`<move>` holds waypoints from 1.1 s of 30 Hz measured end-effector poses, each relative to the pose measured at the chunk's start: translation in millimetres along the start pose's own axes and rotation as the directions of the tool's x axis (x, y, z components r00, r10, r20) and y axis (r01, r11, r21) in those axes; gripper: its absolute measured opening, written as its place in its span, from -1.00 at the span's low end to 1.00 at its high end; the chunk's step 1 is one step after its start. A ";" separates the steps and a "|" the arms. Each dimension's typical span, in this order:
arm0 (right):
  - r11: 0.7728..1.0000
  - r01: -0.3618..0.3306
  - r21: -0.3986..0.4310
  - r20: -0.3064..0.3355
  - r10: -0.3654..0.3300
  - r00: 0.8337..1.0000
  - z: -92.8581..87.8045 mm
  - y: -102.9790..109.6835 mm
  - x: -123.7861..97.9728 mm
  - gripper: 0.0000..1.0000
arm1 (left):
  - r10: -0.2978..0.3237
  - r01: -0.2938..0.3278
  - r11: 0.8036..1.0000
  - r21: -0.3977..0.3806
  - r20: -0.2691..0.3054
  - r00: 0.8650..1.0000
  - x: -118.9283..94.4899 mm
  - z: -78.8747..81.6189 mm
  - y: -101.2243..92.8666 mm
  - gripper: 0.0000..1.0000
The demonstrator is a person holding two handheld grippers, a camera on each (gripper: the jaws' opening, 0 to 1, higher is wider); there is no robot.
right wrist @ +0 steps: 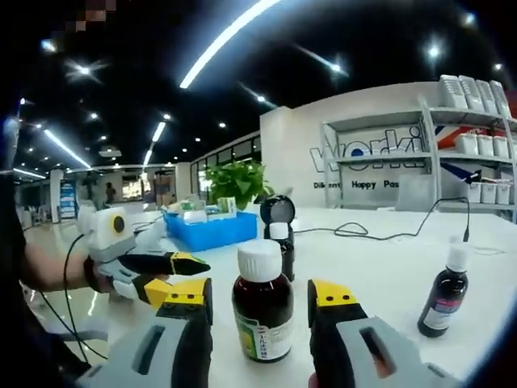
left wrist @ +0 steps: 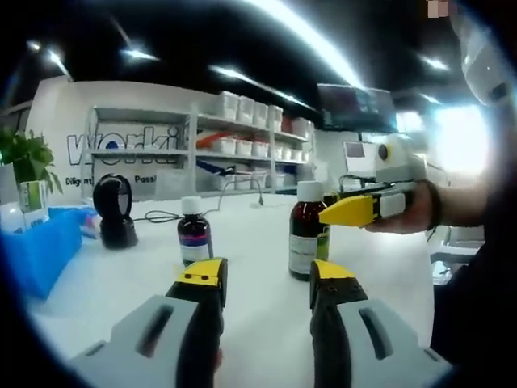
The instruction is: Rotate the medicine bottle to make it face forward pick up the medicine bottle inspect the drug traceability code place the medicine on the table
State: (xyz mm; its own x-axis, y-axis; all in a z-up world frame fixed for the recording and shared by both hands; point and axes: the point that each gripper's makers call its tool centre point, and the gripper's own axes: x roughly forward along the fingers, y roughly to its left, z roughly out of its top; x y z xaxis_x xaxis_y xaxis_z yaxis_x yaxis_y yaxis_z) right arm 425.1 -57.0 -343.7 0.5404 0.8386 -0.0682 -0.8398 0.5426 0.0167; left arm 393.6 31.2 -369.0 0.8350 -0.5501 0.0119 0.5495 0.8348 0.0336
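Note:
A brown medicine bottle (right wrist: 262, 311) with a white cap and a pale label stands upright on the white table. In the right gripper view it sits between the yellow-tipped jaws of my right gripper (right wrist: 259, 295), with a gap on each side, so the gripper is open around it. In the left gripper view the same bottle (left wrist: 305, 234) stands right of centre, and the right gripper (left wrist: 355, 208), held by a hand, reaches it from the right. My left gripper (left wrist: 265, 279) is open and empty, short of the bottle. It also enters the right gripper view (right wrist: 174, 276) from the left.
A smaller dark bottle (left wrist: 195, 236) with a purple label stands left of the medicine bottle, and another small bottle (right wrist: 444, 299) stands at the right. A black scanner stand (left wrist: 113, 212), a blue bin (left wrist: 40, 250) and a plant (right wrist: 238, 182) lie beyond. Shelves (left wrist: 242, 145) line the back wall.

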 end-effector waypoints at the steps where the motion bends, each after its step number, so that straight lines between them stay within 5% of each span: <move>1: 1.000 -0.014 -0.001 -0.006 0.014 1.000 0.3 -3.3 -2.0 -0.14 | -0.002 0.002 1.000 0.000 -0.001 1.000 0.0 -0.1 -0.4 -0.36; 5: 0.991 -0.131 -0.003 -0.019 0.131 0.991 3.3 -4.0 -9.1 -0.14 | -0.005 0.005 1.000 -0.001 -0.007 1.000 0.4 -0.8 -1.8 -0.36; 8: 0.971 -0.240 0.024 -0.032 0.240 0.970 1.3 3.9 -14.1 -0.12 | -0.005 0.004 1.000 -0.007 -0.005 1.000 0.2 -0.2 -1.6 -0.36; 16: 0.932 -0.357 -0.067 -0.076 0.352 0.933 -7.1 7.4 -0.3 -0.18 | -0.007 0.007 1.000 -0.006 -0.001 1.000 0.1 0.5 -1.0 -0.37; 23: 0.927 -0.373 -0.037 -0.066 0.371 0.926 -7.2 4.9 13.7 -0.44 | -0.003 0.003 1.000 -0.002 0.000 1.000 -0.1 1.0 -0.6 -0.37; 33: 0.956 -0.290 -0.038 -0.061 0.287 0.956 -8.5 3.7 11.9 -0.46 | -0.006 0.006 1.000 0.002 -0.002 1.000 0.4 0.7 -2.2 -0.37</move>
State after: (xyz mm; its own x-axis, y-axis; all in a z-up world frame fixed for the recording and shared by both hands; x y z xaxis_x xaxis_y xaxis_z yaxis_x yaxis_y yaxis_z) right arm 428.0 -45.4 -352.9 0.2721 0.9547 -0.1208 -0.9618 0.2738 -0.0022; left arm 392.6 29.1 -368.3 0.8318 -0.5550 0.0101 0.5543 0.8315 0.0354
